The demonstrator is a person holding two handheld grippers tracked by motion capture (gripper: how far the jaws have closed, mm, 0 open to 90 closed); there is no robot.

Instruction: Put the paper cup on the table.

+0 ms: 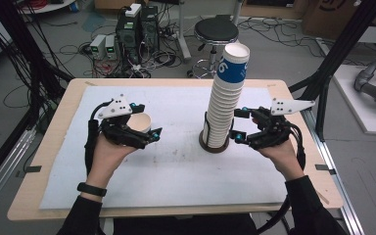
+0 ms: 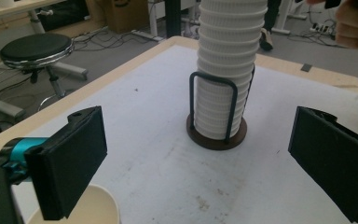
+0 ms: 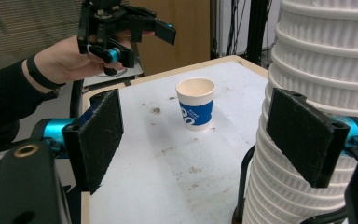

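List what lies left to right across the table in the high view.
Left gripper → single cup → cup stack in its holder → right gripper.

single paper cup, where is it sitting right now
The single paper cup stands upright on the white mat, on the table's left side below the raised left gripper, well apart from the cup stack in its holder.
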